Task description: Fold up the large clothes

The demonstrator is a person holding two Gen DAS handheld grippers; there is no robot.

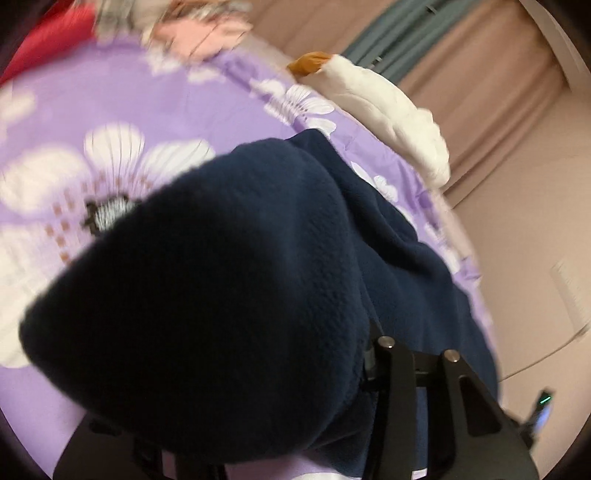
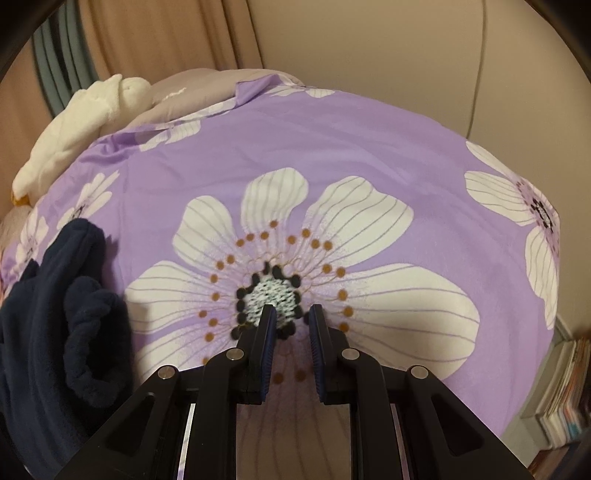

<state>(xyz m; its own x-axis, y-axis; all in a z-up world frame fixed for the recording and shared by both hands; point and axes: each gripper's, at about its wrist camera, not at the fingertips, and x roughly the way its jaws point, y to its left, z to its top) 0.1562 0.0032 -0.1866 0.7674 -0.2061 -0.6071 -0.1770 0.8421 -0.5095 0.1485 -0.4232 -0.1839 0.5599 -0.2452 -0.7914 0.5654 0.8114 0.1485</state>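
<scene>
Left of the big flower [image 2: 280, 280], on the purple sheet [image 2: 351, 147]: navy fleece [image 2: 55, 314], bunched in thick rolls and running out of the right wrist view at the lower left edge. Seen from the left wrist, heaped right over the left gripper [image 1: 415, 369], filling most of the view and hiding both fingers; only black linkage bars and two pins poking out at the lower right. Cannot tell whether spread or clamped, nor whether any fleece is pinched.

Just above the flower's dark-dotted centre: right gripper [image 2: 292, 314], pointing down at the sheet, blue pads drawn nearly together with only a slit between, nothing in it. Clear of the fleece, which sits well to the left.

Beyond the flower toward the far left edge of the bed: white plush toy [image 2: 70, 129], lying long along the edge, orange tip [image 1: 308, 62] at one end. Next to it, a grey pillow [image 2: 192, 92] partly under a turned-back corner of sheet. Behind those, beige curtain [image 2: 147, 33] with a grey-green strip.

Far right of the flower, off the bed and lower: stacked books [image 2: 565, 387].

In the left wrist view, past the flower at the blurred top edge: pink cloth [image 1: 199, 33] and red cloth [image 1: 48, 40], too smeared to identify further.
</scene>
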